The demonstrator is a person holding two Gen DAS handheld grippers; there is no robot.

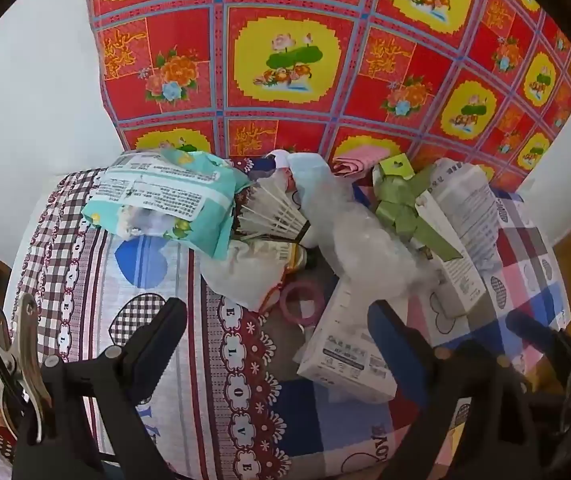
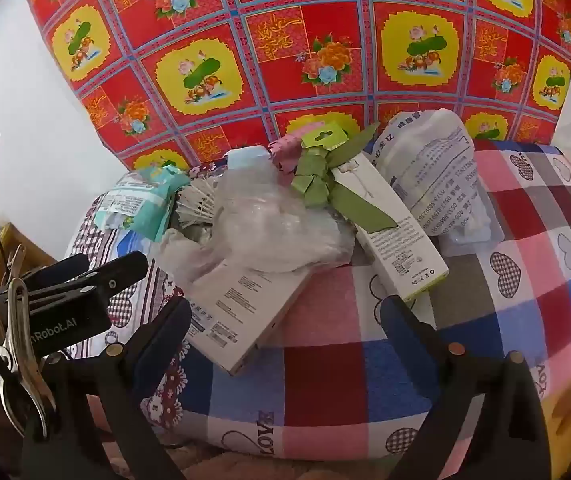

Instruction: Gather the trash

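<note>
A heap of trash lies on a patchwork-cloth surface (image 2: 325,360). In the left wrist view I see a teal wrapper (image 1: 165,200), a shuttlecock (image 1: 269,216), crumpled clear plastic (image 1: 357,236), a green folded card (image 1: 405,208), a pink ring (image 1: 301,304) and a white carton (image 1: 345,352). My left gripper (image 1: 277,320) hangs open above the near edge of the heap, holding nothing. From the right wrist camera, the white carton (image 2: 245,312), a long white box (image 2: 397,236), clear plastic (image 2: 273,228) and a printed white bag (image 2: 433,176) show. My right gripper (image 2: 285,320) is open and empty just before the carton.
A red and yellow flowered cloth (image 1: 293,60) hangs behind the heap, with white wall (image 1: 25,100) on either side. The left gripper's body (image 2: 65,300) and a metal clip (image 2: 17,344) show at the left in the right wrist view. Wooden furniture (image 2: 9,252) stands at far left.
</note>
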